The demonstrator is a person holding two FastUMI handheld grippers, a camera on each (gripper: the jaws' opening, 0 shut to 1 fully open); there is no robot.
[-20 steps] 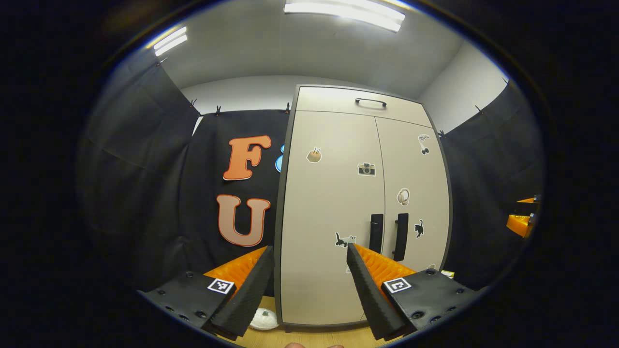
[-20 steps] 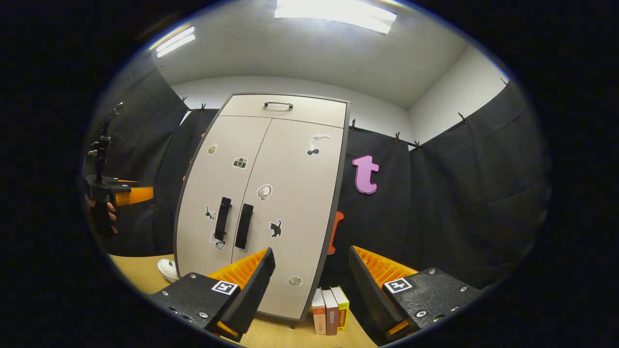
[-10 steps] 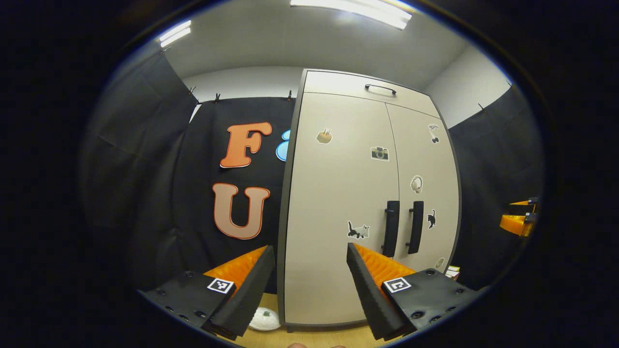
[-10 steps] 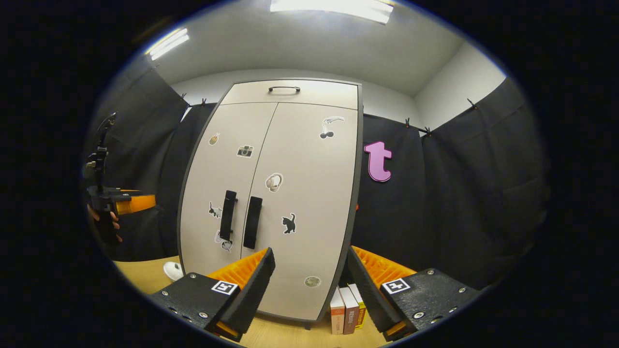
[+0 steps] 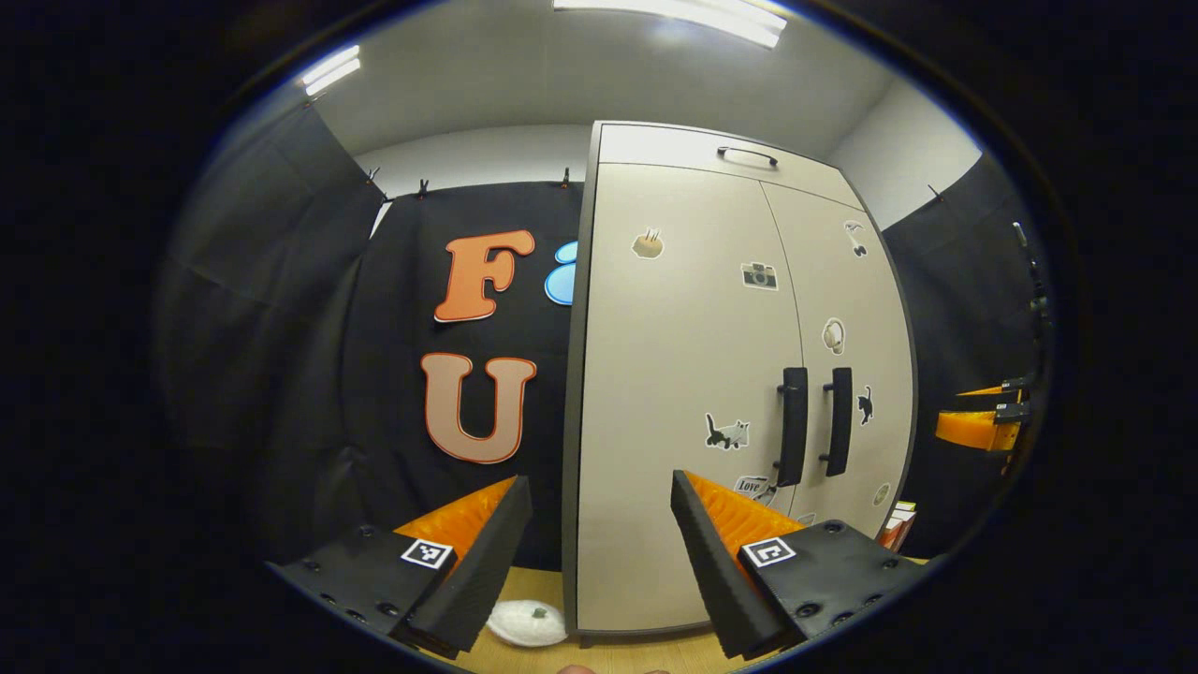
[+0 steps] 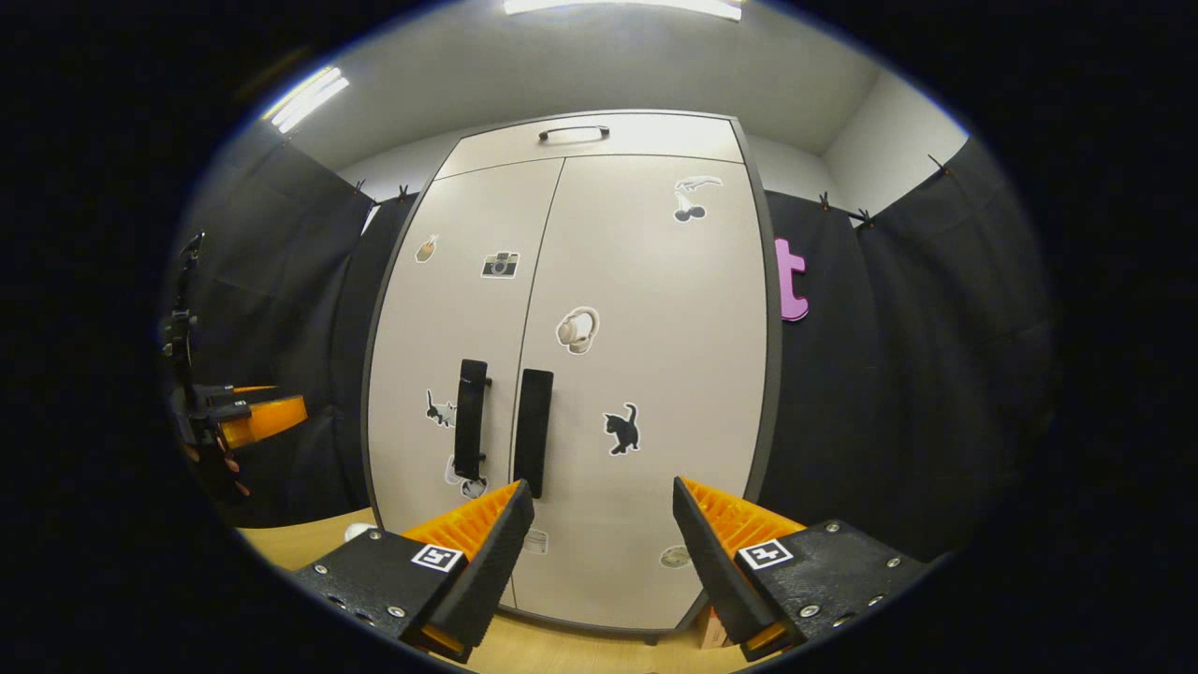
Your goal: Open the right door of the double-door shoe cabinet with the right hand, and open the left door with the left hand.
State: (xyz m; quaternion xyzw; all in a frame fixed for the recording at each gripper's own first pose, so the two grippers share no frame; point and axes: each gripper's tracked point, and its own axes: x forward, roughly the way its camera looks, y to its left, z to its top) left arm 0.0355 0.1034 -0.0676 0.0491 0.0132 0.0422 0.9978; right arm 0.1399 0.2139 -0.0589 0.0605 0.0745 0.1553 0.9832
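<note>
A beige double-door shoe cabinet point(image 5: 693, 374) point(image 6: 580, 374) stands with both doors closed. Two black vertical handles sit side by side at the middle seam: the left door's handle point(image 5: 793, 426) point(image 6: 470, 419) and the right door's handle point(image 5: 839, 420) point(image 6: 534, 432). My left gripper point(image 5: 599, 524) is open and empty, off the cabinet's left part, some way from it. My right gripper point(image 6: 599, 524) is open and empty, facing the right door, with its left finger just under the right handle in the right gripper view. Each gripper shows at the other view's edge: right point(image 5: 978, 426), left point(image 6: 248, 421).
The cabinet stands on a wooden floor point(image 6: 299, 534). A white shoe point(image 5: 527, 622) lies at the cabinet's lower left corner. Books point(image 5: 897, 524) stand by its right side. A drawer with a black handle point(image 6: 573, 133) tops the cabinet. Black cloth walls surround it.
Both grippers have come closer to the cabinet, which looms larger. The right gripper has swung left so the right door now faces it. Doors stay closed.
</note>
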